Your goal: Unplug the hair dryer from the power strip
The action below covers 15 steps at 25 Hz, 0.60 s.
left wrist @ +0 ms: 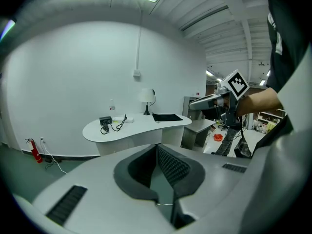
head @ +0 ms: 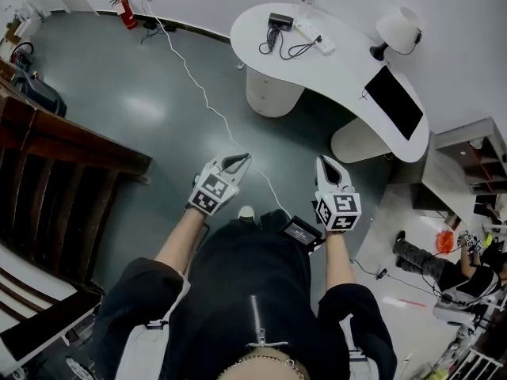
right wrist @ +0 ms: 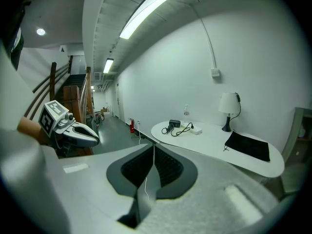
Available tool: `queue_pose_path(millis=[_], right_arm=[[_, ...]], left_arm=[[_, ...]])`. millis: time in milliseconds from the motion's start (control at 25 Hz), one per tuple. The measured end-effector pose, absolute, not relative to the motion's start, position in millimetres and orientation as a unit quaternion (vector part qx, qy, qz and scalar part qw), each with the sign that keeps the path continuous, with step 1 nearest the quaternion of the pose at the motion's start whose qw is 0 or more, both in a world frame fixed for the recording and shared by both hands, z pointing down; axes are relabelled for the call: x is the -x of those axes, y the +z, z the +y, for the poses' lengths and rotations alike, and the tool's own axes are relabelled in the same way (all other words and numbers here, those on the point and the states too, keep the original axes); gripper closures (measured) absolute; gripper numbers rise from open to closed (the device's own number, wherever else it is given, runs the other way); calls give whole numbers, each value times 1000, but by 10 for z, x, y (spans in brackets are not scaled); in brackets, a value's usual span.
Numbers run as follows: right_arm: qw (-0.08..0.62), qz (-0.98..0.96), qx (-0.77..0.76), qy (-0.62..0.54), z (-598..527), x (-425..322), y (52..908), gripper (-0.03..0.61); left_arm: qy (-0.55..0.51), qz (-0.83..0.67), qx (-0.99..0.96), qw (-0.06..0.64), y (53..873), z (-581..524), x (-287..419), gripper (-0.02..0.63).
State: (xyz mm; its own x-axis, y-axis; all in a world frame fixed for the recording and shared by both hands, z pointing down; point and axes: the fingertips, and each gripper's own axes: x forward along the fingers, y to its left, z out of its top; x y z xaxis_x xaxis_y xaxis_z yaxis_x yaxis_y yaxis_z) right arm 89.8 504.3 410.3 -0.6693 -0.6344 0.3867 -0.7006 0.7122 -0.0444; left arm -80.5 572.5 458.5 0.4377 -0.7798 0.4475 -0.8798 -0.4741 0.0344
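Well ahead of both hands, the hair dryer (head: 279, 20) shows only as a small black lump on the left part of the white table (head: 341, 74). Its dark cord (head: 289, 48) loops toward the near edge. Just beside it on the right lies the white power strip (head: 315, 38), its long axis slanting across the tabletop, one end by the dryer and the other toward the lamp (head: 398, 28). Where the plug sits in the strip is too small to tell from here. A black mat (head: 394, 100) lies further right on the same table, well apart from the strip.

Between the person and the table is a stretch of grey floor (head: 158, 109), crossed by a thin white cable (head: 202, 93). The left gripper (head: 237, 162) and the right gripper (head: 327, 165) are held out side by side in front of the person's body, both aimed toward the table. Each has its jaws pressed together with nothing between the pads, as each gripper view shows plainly.

In the head view the dryer lies roughly midway between the lines of the two grippers, while the strip sits more on the right gripper's side. So the right hand looks the nearer one for the plug, and the left would likely suit steadying the strip. Neither can act until the gap to the table is closed and the jaws are spread.
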Motion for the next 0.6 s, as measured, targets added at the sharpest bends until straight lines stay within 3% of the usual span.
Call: queue_pose_path(millis=[600], right_arm=[[168,-908,-369,107,4516,-807,4220,572]], left_arm=[[191,-494,-837,137,4668,5178,909,592]])
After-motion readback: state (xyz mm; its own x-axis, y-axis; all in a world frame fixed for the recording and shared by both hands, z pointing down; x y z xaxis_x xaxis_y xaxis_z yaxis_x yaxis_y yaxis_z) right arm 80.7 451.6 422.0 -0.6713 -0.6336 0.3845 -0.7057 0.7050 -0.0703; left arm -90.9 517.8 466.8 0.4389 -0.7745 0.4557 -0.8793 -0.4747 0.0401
